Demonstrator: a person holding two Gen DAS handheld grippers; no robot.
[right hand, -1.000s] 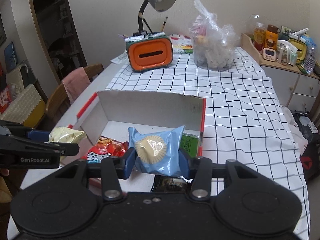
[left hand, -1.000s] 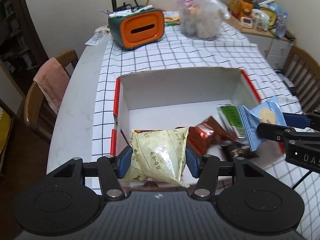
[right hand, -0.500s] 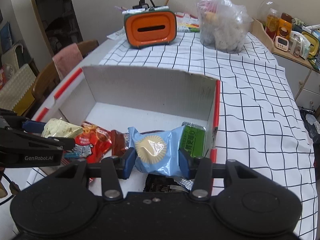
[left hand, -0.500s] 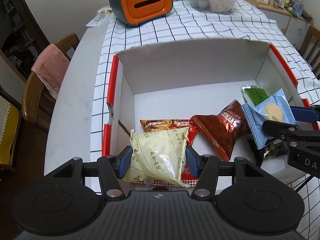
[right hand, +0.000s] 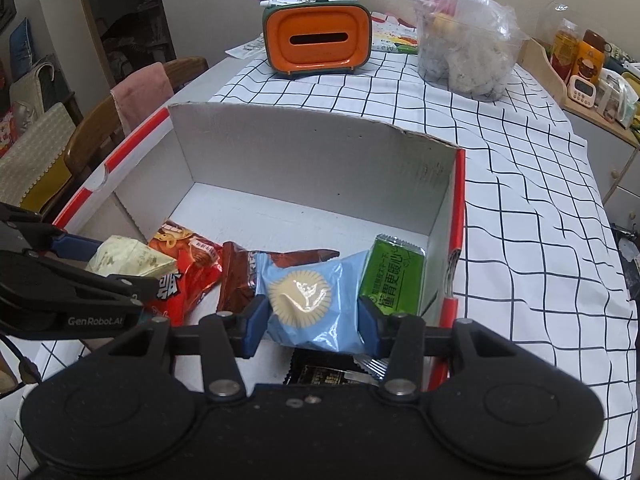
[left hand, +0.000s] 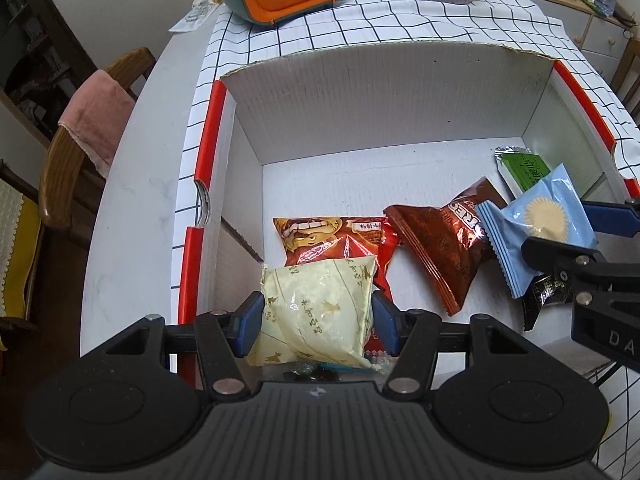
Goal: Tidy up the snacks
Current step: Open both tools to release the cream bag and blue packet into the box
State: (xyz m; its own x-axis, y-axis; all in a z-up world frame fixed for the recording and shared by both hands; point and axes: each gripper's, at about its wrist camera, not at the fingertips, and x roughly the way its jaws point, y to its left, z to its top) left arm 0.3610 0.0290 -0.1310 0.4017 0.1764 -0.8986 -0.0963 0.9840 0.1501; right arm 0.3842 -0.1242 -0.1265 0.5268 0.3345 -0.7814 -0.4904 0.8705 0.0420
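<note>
- Cardboard box [left hand: 384, 92]: white inside, red-edged, open at the top; it serves as the collecting container on the checked tablecloth [right hand: 520, 184].
- Left gripper [left hand: 318, 316]: jaws about half spread and closed on the cream packet [left hand: 316, 312], held over the box's near-left corner, apparently so it can be set down beside the snacks already inside.
- Right gripper [right hand: 312, 316]: jaws narrower, clamped on the blue packet [right hand: 308, 300] above the box's near-right corner.
- Red packet [left hand: 332, 240]: lies on the box floor, partly under the cream packet.
- Brown packet [left hand: 444, 252]: lies mid-floor, between the red and blue packets.
- Green packet [right hand: 394, 280]: rests against the box's right wall.
- Black packet [right hand: 324, 374]: lies below the blue packet, at the box's near edge.
- Orange tissue holder [right hand: 316, 38]: stands beyond the box's far wall, uninvolved.
</note>
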